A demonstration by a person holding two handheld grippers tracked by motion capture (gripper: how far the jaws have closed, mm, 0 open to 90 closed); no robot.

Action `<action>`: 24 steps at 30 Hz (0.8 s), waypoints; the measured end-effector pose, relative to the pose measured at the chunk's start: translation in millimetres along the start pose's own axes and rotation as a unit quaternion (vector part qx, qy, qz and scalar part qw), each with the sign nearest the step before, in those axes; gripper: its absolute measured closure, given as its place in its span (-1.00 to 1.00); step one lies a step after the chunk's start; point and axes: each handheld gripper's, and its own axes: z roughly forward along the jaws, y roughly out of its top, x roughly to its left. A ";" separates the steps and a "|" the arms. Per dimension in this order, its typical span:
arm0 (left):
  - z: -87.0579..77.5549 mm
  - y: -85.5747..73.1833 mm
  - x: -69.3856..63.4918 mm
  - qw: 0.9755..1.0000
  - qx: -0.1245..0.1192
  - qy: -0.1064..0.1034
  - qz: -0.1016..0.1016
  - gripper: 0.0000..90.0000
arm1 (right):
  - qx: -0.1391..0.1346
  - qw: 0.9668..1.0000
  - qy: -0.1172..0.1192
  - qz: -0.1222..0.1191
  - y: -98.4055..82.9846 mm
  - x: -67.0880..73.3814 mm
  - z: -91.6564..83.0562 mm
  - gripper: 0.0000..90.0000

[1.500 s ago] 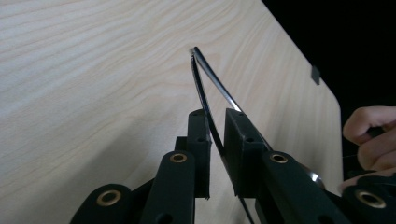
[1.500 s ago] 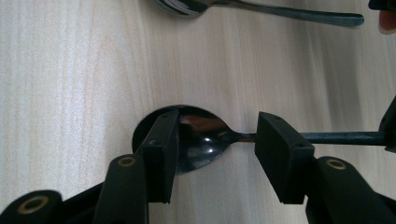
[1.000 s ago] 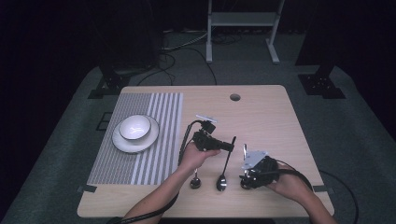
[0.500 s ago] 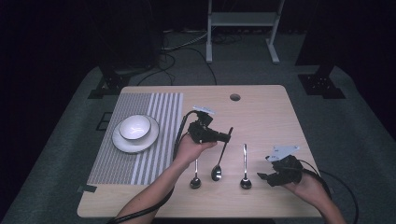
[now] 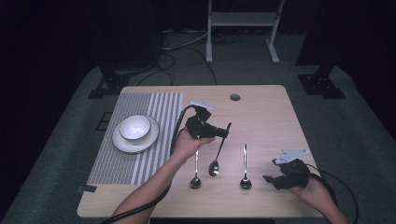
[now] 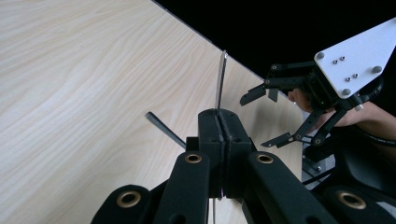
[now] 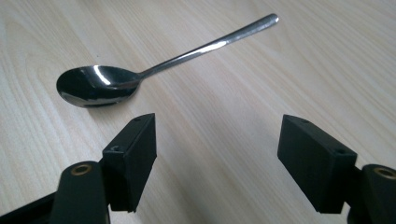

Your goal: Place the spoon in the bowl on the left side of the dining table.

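Observation:
My left gripper point(image 5: 227, 131) is shut on the thin handle of a metal spoon point(image 5: 216, 157), which hangs slanted with its bowl low over the wooden table point(image 5: 271, 116). In the left gripper view the shut left gripper point(image 6: 218, 122) pinches the handle point(image 6: 220, 79) edge-on. A second spoon point(image 5: 196, 171) lies just left of the held one. A third spoon point(image 5: 244, 164) lies to its right. My right gripper point(image 5: 270, 181) stands open right of that third spoon, its jaws having just been opening, nothing between them. The right gripper point(image 7: 219, 140) faces that spoon point(image 7: 140, 74).
A white bowl point(image 5: 134, 127) sits on a white plate point(image 5: 150, 139) on a striped placemat point(image 5: 159, 112) at the table's left. A round hole point(image 5: 235, 97) is near the far edge. Cables point(image 5: 187, 44) and a stand's feet lie on the floor beyond.
My right gripper has let go of the third spoon, opened and moved right, away from it. My left gripper has lifted its spoon a little.

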 end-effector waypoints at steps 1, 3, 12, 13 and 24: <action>0.0 0.0 0.0 1.000 0.000 0.000 0.000 0.98 | 0.000 1.000 0.000 0.000 0.0 0.0 0.0 -0.40; -4.2 2.7 1.0 1.000 0.002 -0.001 0.001 0.99 | -0.004 1.000 -0.003 0.006 -3.7 -0.6 -2.4 -0.41; -17.1 9.9 2.2 1.000 -0.001 0.009 0.009 0.98 | -0.011 1.000 -0.009 0.023 -10.2 -3.2 -10.0 -0.42; -17.1 9.9 2.2 1.000 -0.001 0.009 0.009 0.98 | -0.011 1.000 -0.009 0.023 -10.2 -3.2 -10.0 -0.42; -46.4 10.6 17.2 0.999 -0.013 0.039 0.000 0.98 | -0.009 0.999 -0.013 0.031 -16.1 -6.7 -15.1 -0.42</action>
